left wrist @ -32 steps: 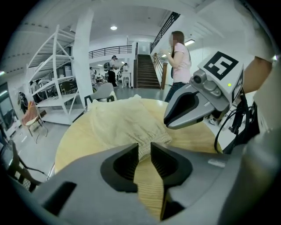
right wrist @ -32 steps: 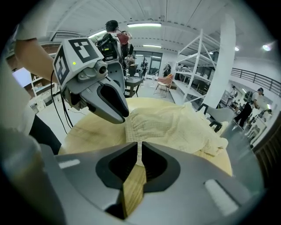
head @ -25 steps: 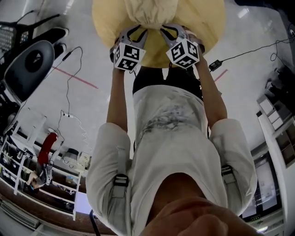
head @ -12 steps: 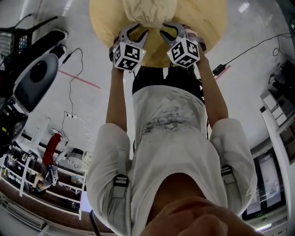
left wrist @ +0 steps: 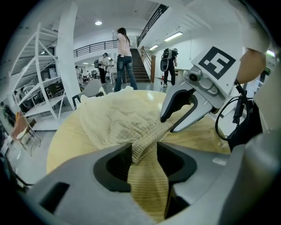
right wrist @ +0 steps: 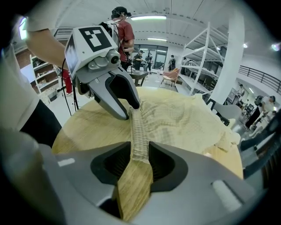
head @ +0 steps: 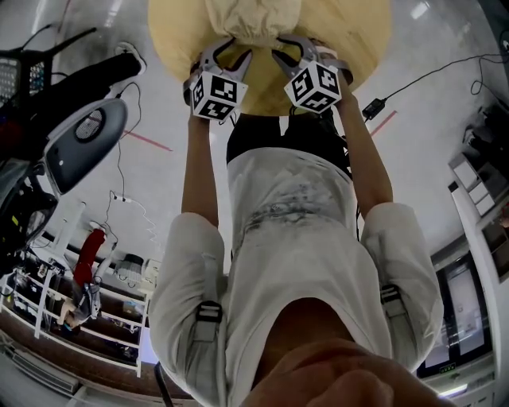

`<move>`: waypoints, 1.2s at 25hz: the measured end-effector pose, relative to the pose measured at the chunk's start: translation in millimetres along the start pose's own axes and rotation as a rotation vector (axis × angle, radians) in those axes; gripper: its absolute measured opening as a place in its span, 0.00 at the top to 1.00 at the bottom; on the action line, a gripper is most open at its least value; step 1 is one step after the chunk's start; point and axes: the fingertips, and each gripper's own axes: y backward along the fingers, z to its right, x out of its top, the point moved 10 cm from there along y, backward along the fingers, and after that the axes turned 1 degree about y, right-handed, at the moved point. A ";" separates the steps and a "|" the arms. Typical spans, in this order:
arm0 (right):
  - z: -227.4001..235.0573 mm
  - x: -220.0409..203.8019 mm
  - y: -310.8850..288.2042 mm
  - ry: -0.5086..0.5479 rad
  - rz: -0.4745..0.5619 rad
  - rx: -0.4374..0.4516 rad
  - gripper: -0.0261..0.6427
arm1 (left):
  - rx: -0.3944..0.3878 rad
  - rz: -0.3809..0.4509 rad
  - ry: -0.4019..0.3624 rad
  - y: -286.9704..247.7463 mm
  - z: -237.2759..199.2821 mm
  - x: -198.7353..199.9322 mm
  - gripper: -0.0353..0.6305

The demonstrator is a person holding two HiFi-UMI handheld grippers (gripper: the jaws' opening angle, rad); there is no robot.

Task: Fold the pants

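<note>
pants (head: 254, 16) heaped on round worktop (head: 366, 40), top centre of head view. left tool (left wrist: 144, 151) and right tool (right wrist: 139, 154) side by side, jaws just been opening, grip let go. waistband (right wrist: 138, 127) lies loose between both, long axis tool to tool.

Pants (left wrist: 118, 118): cream cloth, crinkly weave, ribbed waistband (right wrist: 137, 127). Table (left wrist: 66, 136): pale wood grain, matt, smooth. Floor (head: 429, 143): grey, smooth w/ slight gloss.
</note>
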 end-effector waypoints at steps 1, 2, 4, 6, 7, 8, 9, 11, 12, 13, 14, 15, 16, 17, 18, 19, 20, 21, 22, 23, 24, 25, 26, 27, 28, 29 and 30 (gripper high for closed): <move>1.5 1.3 -1.0 0.002 0.000 0.002 0.75 | -0.001 -0.003 -0.001 -0.4 -2.3 0.8 0.67; 2.8 2.6 -2.7 0.005 -0.001 0.003 0.75 | -0.004 -0.006 -0.004 -1.1 -4.5 1.2 0.66; 4.7 4.1 -6.6 0.010 -0.004 0.008 0.76 | -0.012 -0.011 -0.019 -3.4 -8.1 0.8 0.65; 5.7 5.0 -9.3 0.014 -0.005 0.015 0.77 | -0.015 -0.017 -0.035 -5.3 -10.3 0.1 0.64; 5.6 5.5 -9.7 0.015 -0.005 0.017 0.77 | -0.012 -0.021 -0.046 -5.9 -10.6 0.0 0.64; 5.4 5.5 -9.3 0.015 -0.004 0.020 0.77 | -0.006 -0.025 -0.059 -6.3 -10.2 0.5 0.64; 5.3 4.9 -8.2 0.015 -0.002 0.021 0.77 | 0.003 -0.029 -0.073 -6.8 -9.2 1.5 0.64; 6.1 3.0 -5.7 0.014 0.001 0.020 0.77 | 0.024 -0.030 -0.100 -8.4 -7.3 3.9 0.68; 6.8 2.4 -5.2 0.013 0.004 0.018 0.78 | 0.032 -0.027 -0.109 -8.9 -7.3 4.2 0.69; 7.3 2.2 -5.1 0.011 0.006 0.017 0.78 | 0.037 -0.023 -0.113 -9.0 -7.7 4.1 0.69; 7.5 2.3 -5.2 0.007 0.009 0.016 0.78 | 0.038 -0.017 -0.110 -8.6 -8.4 3.7 0.71; 7.7 2.1 -5.0 0.002 0.011 0.016 0.79 | 0.037 -0.012 -0.102 -8.0 -9.2 3.5 0.72; 8.0 1.7 -4.6 -0.006 0.013 0.018 0.80 | 0.033 -0.008 -0.091 -7.5 -9.8 3.5 0.74; 8.5 1.1 -4.1 -0.016 0.014 0.021 0.80 | 0.025 -0.005 -0.078 -7.1 -10.4 3.7 0.74; 9.3 0.9 -3.8 -0.027 0.016 0.025 0.81 | 0.016 -0.002 -0.063 -6.5 -11.4 4.1 0.75; 10.2 1.4 -3.9 -0.036 0.017 0.031 0.82 | 0.007 0.002 -0.047 -5.3 -12.9 4.1 0.76; 10.7 2.6 -4.1 -0.044 0.018 0.037 0.82 | -0.002 0.007 -0.032 -3.5 -14.7 3.7 0.77; 10.6 4.1 -4.4 -0.049 0.018 0.043 0.82 | -0.009 0.011 -0.019 -1.3 -16.2 2.8 0.79; 10.1 5.3 -4.4 -0.053 0.017 0.048 0.83 | -0.014 0.013 -0.010 1.0 -16.9 1.7 0.81; 9.2 5.9 -3.6 -0.055 0.017 0.052 0.83 | -0.016 0.012 -0.006 3.0 -16.4 0.7 0.89; 8.2 5.9 -1.7 -0.055 0.018 0.056 0.83 | -0.017 0.011 -0.004 4.3 -14.7 0.1 0.90; 7.0 5.4 1.3 -0.055 0.019 0.059 0.83 | -0.020 0.010 -0.002 5.3 -12.0 0.1 0.90; 5.7 4.6 5.2 -0.054 0.021 0.061 0.83 | -0.023 0.008 0.000 6.2 -8.9 0.8 0.90; 4.2 3.8 9.6 -0.054 0.023 0.063 0.83 | -0.027 0.008 0.004 7.2 -5.6 1.9 0.90; 2.7 2.9 14.0 -0.055 0.027 0.063 0.83 | -0.031 0.008 0.007 8.3 -2.4 3.1 0.91; 1.0 2.1 18.0 -0.058 0.030 0.064 0.83 | -0.036 0.008 0.009 9.6 0.5 3.9 0.91; -0.9 1.6 21.1 -0.061 0.034 0.065 0.83 | -0.041 0.008 0.011 11.1 3.1 4.0 0.91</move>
